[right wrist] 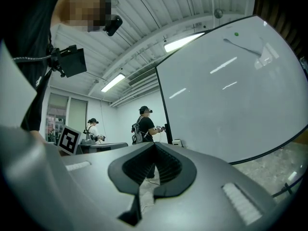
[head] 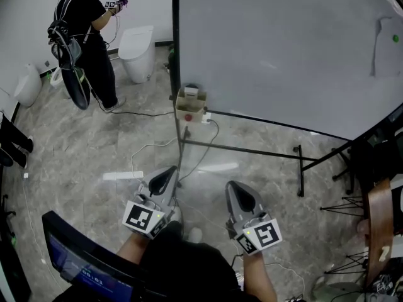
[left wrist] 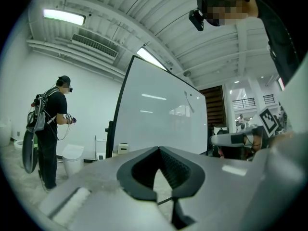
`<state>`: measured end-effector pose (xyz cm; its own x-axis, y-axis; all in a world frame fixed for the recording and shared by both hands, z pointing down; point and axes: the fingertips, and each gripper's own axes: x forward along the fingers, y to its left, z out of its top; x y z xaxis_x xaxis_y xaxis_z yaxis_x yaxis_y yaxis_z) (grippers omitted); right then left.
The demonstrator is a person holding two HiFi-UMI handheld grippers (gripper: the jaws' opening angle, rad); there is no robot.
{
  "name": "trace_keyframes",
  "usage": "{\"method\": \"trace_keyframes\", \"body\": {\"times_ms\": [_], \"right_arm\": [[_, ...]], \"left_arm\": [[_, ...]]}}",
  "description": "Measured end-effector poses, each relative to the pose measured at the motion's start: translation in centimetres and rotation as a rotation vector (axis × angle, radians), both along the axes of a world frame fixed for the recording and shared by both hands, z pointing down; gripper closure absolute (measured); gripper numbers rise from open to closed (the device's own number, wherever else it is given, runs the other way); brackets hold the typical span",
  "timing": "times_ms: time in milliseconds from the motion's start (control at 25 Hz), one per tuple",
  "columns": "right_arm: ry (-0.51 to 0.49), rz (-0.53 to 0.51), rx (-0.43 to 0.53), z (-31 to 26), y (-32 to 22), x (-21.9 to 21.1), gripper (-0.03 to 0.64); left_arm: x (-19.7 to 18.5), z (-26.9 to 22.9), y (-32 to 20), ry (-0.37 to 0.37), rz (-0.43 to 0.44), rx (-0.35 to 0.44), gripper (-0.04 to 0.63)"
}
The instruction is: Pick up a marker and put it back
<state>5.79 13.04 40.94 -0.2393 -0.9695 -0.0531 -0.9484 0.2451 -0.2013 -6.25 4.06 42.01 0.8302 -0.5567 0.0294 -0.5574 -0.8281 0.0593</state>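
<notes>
No marker can be made out in any view. A large whiteboard on a black stand fills the upper right of the head view, and it also shows ahead of both grippers as the whiteboard and the whiteboard. A small beige box hangs at its lower left corner; its contents are too small to tell. A pale sheet and a green dot sit on the board's far right. My left gripper and right gripper are held low, side by side, level, both shut and empty.
A person in black with a backpack stands at the upper left beside a white toilet-shaped unit. The stand's black legs and cables cross the marble floor. A dark screen is at lower left; chairs stand at right.
</notes>
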Motion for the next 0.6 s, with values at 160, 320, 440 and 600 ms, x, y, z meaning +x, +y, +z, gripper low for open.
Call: {"method": "trace_keyframes", "body": {"times_ms": [160,320,440,600], "right_arm": [[0.018,0.023,-0.007,0.0,-2.3,-0.6,0.607],[0.030,0.054,-0.019,0.5,-4.8,-1.0,0.607],[0.034,0.074,-0.028,0.8,-6.7,-1.2,0.607],[0.034,0.099,-0.037,1.0,-8.9,-1.2,0.607]], "left_arm": [[0.3,0.2,-1.9,-0.003,0.040,-0.004,0.592],[1.0,0.1,-3.8,0.007,0.086,0.009,0.591],[1.4,0.1,-5.2,0.004,0.125,0.013,0.591],[1.5,0.3,-7.1,0.006,0.167,0.008,0.591]]}}
